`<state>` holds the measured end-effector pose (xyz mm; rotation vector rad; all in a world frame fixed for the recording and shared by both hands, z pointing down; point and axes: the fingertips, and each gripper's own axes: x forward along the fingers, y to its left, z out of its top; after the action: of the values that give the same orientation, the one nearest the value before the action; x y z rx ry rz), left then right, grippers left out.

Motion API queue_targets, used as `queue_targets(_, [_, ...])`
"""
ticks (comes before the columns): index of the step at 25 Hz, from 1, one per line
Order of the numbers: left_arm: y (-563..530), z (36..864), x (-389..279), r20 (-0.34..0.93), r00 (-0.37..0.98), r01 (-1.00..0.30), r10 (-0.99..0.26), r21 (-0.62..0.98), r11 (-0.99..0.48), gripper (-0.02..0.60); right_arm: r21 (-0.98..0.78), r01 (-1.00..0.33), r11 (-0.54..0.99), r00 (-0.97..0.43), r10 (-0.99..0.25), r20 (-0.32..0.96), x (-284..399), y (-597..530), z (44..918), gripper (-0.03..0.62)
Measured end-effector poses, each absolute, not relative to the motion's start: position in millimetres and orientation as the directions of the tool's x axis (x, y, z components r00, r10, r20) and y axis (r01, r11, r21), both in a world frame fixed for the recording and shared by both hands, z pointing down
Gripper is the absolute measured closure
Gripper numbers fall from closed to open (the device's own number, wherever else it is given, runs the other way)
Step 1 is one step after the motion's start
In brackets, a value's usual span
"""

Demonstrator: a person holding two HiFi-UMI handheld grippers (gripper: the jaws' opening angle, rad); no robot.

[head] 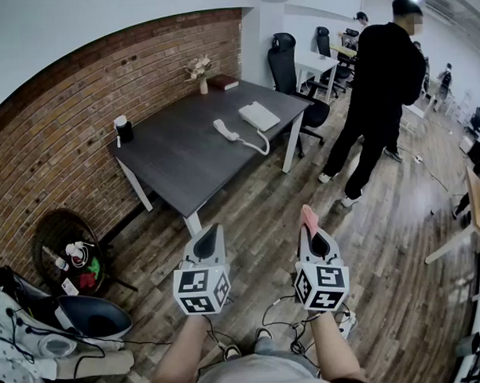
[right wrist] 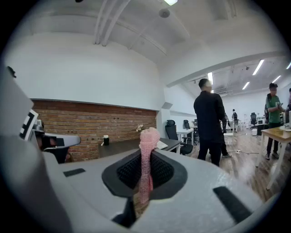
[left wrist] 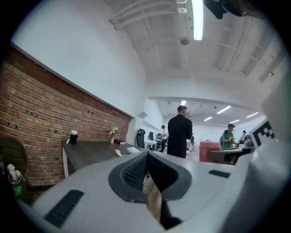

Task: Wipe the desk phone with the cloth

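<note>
A white desk phone (head: 258,115) lies on the dark desk (head: 183,149), its handset (head: 225,130) off the cradle beside it on a coiled cord. Both grippers hover over the wooden floor, well short of the desk. My right gripper (head: 310,226) is shut on a pink cloth (head: 308,217), which sticks up between the jaws (right wrist: 147,150). My left gripper (head: 211,237) is shut with nothing in it (left wrist: 146,168). The phone shows small and far off (left wrist: 132,149) in the left gripper view.
A person in black (head: 378,88) stands right of the desk. A vase (head: 202,78), a book (head: 223,83) and a small dark cup (head: 123,129) sit on the desk. Office chairs (head: 287,63) stand behind it. A wicker basket (head: 69,252) and cables lie at the left.
</note>
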<state>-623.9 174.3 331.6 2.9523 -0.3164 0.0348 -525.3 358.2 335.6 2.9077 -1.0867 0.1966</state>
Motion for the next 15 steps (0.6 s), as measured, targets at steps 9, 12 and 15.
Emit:
queue_targets(9, [173,329,-611,0.045,0.976,-0.215,-0.211,0.169,-0.962,0.577,-0.022,-0.672,-0.74,0.732,-0.669,0.131,-513,354,332,0.572])
queue_targets(12, [172,333,-605,0.054,0.975,-0.224,-0.218,0.171,-0.96,0.577,-0.035,-0.672,-0.74,0.73,-0.669,0.141,-504,355,336,0.571])
queue_targets(15, [173,337,-593,0.062,0.972,-0.233,-0.225,0.172,-0.957,0.577,-0.046,-0.66,-0.75,0.737,-0.659,0.152,-488,361,340,0.571])
